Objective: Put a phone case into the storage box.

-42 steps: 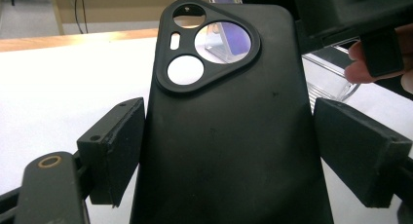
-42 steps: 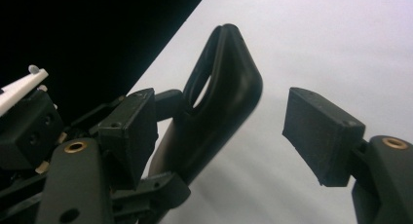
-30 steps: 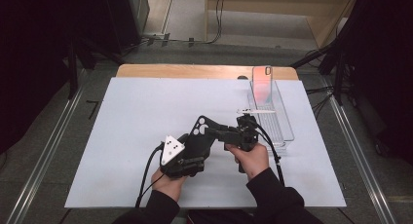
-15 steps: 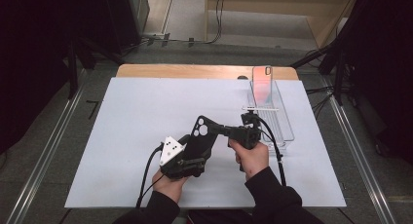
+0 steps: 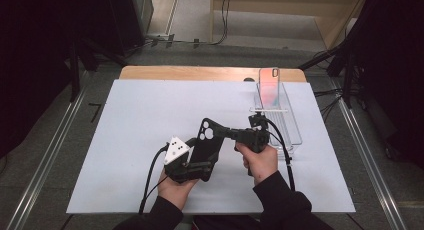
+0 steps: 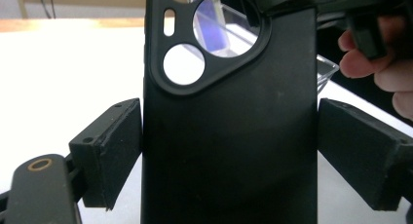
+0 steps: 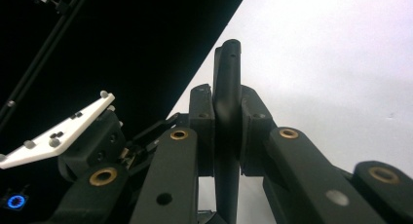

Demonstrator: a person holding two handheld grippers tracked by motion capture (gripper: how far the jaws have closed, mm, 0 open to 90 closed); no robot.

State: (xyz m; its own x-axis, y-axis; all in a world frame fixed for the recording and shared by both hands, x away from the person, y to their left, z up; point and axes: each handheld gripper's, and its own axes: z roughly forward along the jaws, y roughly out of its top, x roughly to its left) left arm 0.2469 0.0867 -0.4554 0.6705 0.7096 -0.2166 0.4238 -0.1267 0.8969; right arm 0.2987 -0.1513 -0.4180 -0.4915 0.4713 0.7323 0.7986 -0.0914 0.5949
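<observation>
Here I'm clamping the black case [image 6: 229, 136] edgewise in the right tongs [image 7: 227, 131], just closed; left tongs [image 6: 229, 156] gripping its sides. Light, flexible, slick — holding by the edges.

sleeves: we wear black | left gripper [image 5: 200, 157]: black, white three-cornered plate, black cable | right gripper [image 5: 232, 132]: black, brass pivots
</observation>
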